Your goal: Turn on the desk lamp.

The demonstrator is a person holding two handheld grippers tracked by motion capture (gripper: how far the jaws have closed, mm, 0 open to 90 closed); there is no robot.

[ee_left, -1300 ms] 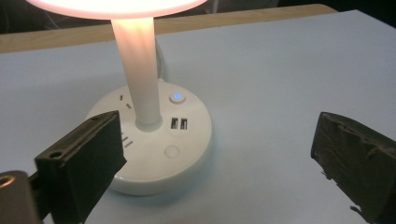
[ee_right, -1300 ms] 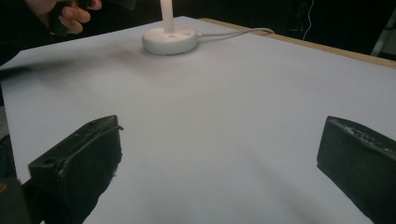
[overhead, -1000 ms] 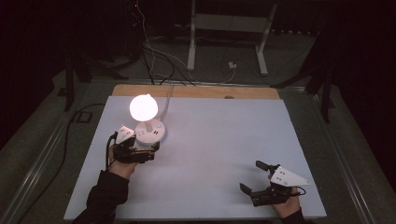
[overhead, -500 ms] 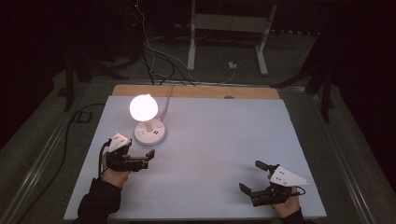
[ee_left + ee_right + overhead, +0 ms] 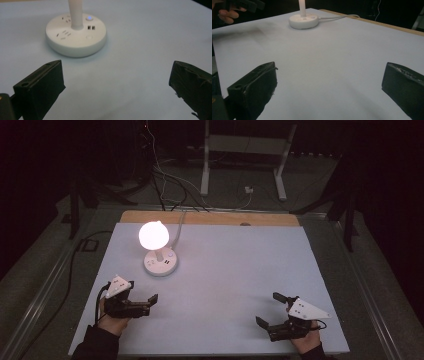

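We see lamp (image 5: 159,251) lit: glowing white globe on slim stem, round white base with sockets, buttons and small blue light, standing at desk (image 5: 240,270) left-rear. Left hand-held gripper (image 5: 145,304) released, near lamp, empty. Right hand-held gripper (image 5: 270,311) released, well apart, front right.

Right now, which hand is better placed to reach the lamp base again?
Left. The left tongs hang open just in front of the lamp base, with its buttons facing them. The right tongs are open too, but far across the table.
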